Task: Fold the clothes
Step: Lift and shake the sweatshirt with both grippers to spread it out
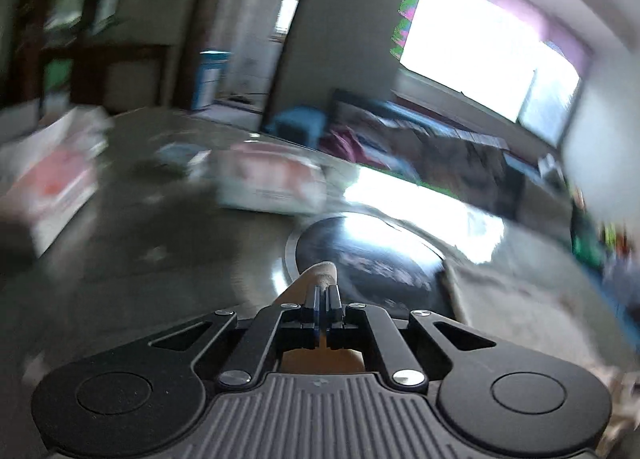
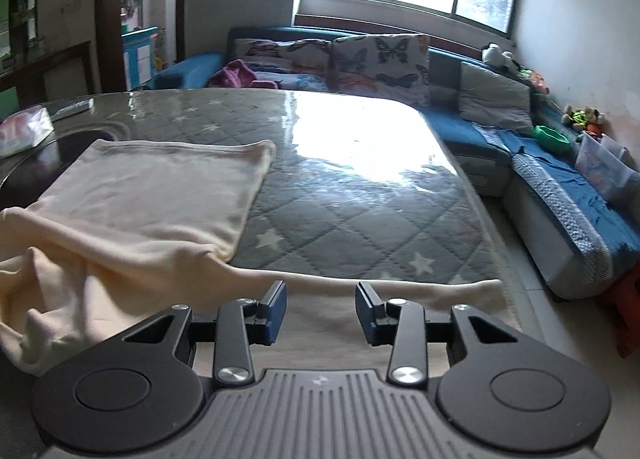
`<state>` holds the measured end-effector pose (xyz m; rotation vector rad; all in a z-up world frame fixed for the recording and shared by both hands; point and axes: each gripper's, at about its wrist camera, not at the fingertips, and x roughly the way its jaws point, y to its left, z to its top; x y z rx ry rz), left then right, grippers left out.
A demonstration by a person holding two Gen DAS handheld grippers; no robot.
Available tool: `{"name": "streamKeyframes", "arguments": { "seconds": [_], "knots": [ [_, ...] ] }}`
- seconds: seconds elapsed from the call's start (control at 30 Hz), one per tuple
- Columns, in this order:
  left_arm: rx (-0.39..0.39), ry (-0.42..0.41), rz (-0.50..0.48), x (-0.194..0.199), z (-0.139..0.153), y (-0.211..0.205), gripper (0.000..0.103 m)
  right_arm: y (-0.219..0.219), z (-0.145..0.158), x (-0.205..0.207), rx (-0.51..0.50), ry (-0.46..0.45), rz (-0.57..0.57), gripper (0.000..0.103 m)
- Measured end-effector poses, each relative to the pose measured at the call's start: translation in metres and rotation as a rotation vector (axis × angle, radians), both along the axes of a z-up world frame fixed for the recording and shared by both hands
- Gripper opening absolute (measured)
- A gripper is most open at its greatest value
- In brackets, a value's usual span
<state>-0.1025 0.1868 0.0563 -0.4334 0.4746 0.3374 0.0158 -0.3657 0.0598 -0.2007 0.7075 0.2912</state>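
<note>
A cream garment point(image 2: 152, 195) lies on the table, its far part folded flat and its near left part rumpled. A narrow strip of it runs along the table's near edge. My right gripper point(image 2: 322, 299) hovers just over that strip, open, with nothing between its blue pads point(image 2: 276, 311). The left wrist view is heavily blurred. There my left gripper point(image 1: 326, 293) is shut on a fold of the cream garment point(image 1: 322, 273), which pokes out past the fingertips and also shows beneath the jaws.
The table point(image 2: 360, 199) has a grey quilted star cover under a glossy sheet. A dark round plate point(image 1: 360, 255) and a tissue box point(image 1: 272, 183) sit on its left side. A blue sofa point(image 2: 520, 147) with butterfly cushions runs behind and to the right.
</note>
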Motion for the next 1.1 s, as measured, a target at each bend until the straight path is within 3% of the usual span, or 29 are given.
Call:
{"name": "streamKeyframes", "arguments": {
  "seconds": [0.17, 0.3, 0.43, 0.53, 0.7, 0.83, 0.97, 1.1],
  "knots": [
    [0.002, 0.07, 0.044, -0.022, -0.016, 0.009, 0.003, 0.01, 0.003, -0.006, 0.013, 0.021, 0.057, 0.04],
    [0.008, 0.077, 0.069, -0.022, -0.019, 0.009, 0.003, 0.024, 0.005, -0.016, 0.03, 0.048, 0.138, 0.04],
    [0.082, -0.011, 0.105, -0.026, -0.005, 0.001, 0.002, 0.046, 0.009, -0.034, 0.03, 0.053, 0.259, 0.04],
    [0.094, -0.064, 0.103, -0.032, 0.003, 0.001, 0.002, 0.057, 0.012, -0.044, 0.046, 0.069, 0.333, 0.04],
    [0.085, 0.086, 0.105, -0.023, -0.015, 0.005, 0.004, 0.08, 0.011, -0.055, 0.057, 0.089, 0.439, 0.04],
    [0.089, 0.114, 0.105, -0.024, -0.012, -0.001, 0.008, 0.096, 0.009, -0.063, 0.053, 0.091, 0.503, 0.039],
    [0.107, 0.067, 0.009, -0.026, 0.007, -0.023, 0.013, 0.103, 0.013, -0.064, 0.069, 0.083, 0.524, 0.038],
    [0.104, 0.041, -0.214, -0.016, 0.018, -0.065, 0.025, 0.111, 0.013, -0.063, 0.081, 0.092, 0.538, 0.038]
  ]
}}
